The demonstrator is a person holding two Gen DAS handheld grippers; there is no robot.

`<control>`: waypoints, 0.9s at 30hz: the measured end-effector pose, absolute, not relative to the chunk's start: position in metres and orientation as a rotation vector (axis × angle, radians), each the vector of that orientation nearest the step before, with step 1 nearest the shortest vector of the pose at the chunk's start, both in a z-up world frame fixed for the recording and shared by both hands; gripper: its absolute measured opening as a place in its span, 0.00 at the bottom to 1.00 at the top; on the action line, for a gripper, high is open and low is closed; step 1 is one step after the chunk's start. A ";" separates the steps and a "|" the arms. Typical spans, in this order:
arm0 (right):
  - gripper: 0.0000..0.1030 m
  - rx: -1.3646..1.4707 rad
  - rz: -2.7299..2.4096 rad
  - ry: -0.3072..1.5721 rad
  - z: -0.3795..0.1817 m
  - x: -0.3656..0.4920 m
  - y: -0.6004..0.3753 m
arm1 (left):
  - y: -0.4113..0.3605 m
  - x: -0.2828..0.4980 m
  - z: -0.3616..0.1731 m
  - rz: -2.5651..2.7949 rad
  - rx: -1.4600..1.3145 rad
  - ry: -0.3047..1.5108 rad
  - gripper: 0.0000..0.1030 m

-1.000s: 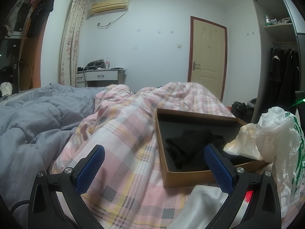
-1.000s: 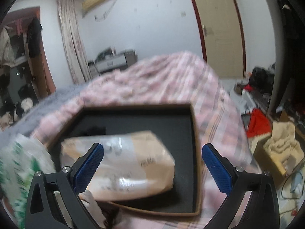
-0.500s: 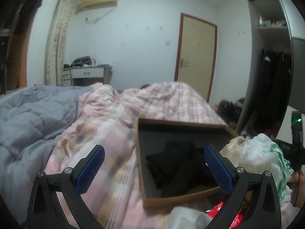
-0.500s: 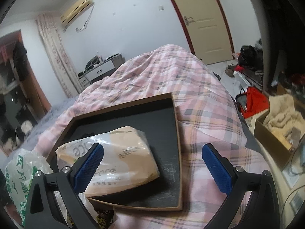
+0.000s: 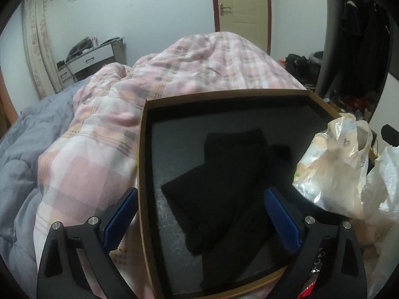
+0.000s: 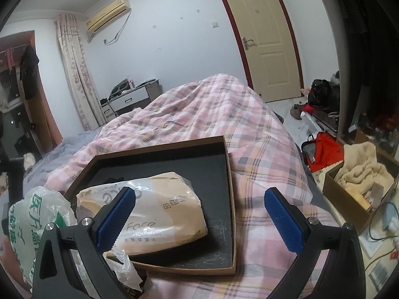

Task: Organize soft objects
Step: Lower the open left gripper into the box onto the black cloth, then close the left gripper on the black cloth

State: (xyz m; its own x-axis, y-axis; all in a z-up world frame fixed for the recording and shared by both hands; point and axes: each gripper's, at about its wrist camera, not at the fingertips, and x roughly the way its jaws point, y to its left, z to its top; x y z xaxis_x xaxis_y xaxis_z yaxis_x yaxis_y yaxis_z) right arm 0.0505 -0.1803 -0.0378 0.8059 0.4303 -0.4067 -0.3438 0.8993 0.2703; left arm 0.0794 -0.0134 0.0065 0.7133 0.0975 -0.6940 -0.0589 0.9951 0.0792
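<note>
Shallow brown box point(image 5: 146, 164) sits on the pink plaid quilt point(image 5: 104, 134) of the bed, serving as the collecting tray. Black folded cloth point(image 5: 224, 186) lies flat on its dark liner, toward the left side; a plastic-wrapped tissue pack point(image 6: 159, 214) rests in the nearer part of the box, label up, probably set there so both soft items share one container. Left gripper point(image 5: 202, 220) hovers low over the box, jaws wide apart and empty, one blue pad outside the box wall, the other above the cloth — reads as lined up for a grab or adjustment of the cloth. Right gripper point(image 6: 199, 216) also spread wide, holding nothing; its left pad overlaps the tissue pack in view, contact uncertain. White bag with green print point(image 6: 37, 219) crumples just beside the box, contents hidden. Cloth is black on a dark liner, so its edges and fold count are hard to read; it is almost wholly hidden behind the pack in the right view. Near box corner cut off by gripper bodies. Grey duvet point(image 5: 22, 149) at far left.
</note>
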 end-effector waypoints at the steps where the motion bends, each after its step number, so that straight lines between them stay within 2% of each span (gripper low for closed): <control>1: 1.00 0.184 0.415 0.478 -0.038 0.051 -0.180 | -0.012 0.080 0.007 0.084 0.041 0.769 0.95; 7: 1.00 0.190 0.416 0.484 -0.039 0.053 -0.182 | -0.014 0.075 0.012 0.114 0.044 0.705 0.88; 9: 1.00 0.189 0.415 0.485 -0.039 0.052 -0.181 | -0.021 0.069 0.018 0.123 0.082 0.647 0.82; 12: 1.00 0.186 0.415 0.485 -0.039 0.052 -0.181 | -0.036 0.062 0.023 0.109 0.152 0.591 0.81; 14: 1.00 0.184 0.415 0.486 -0.040 0.052 -0.181 | -0.043 0.069 0.019 0.078 0.177 0.630 0.80; 17: 1.00 0.186 0.415 0.485 -0.040 0.052 -0.181 | -0.044 0.083 0.007 0.043 0.161 0.722 0.61; 20: 1.00 0.188 0.415 0.487 -0.040 0.053 -0.181 | -0.039 0.088 -0.001 0.013 0.113 0.764 0.56; 27: 1.00 0.188 0.415 0.486 -0.040 0.053 -0.181 | -0.041 0.079 0.002 -0.013 0.101 0.733 0.25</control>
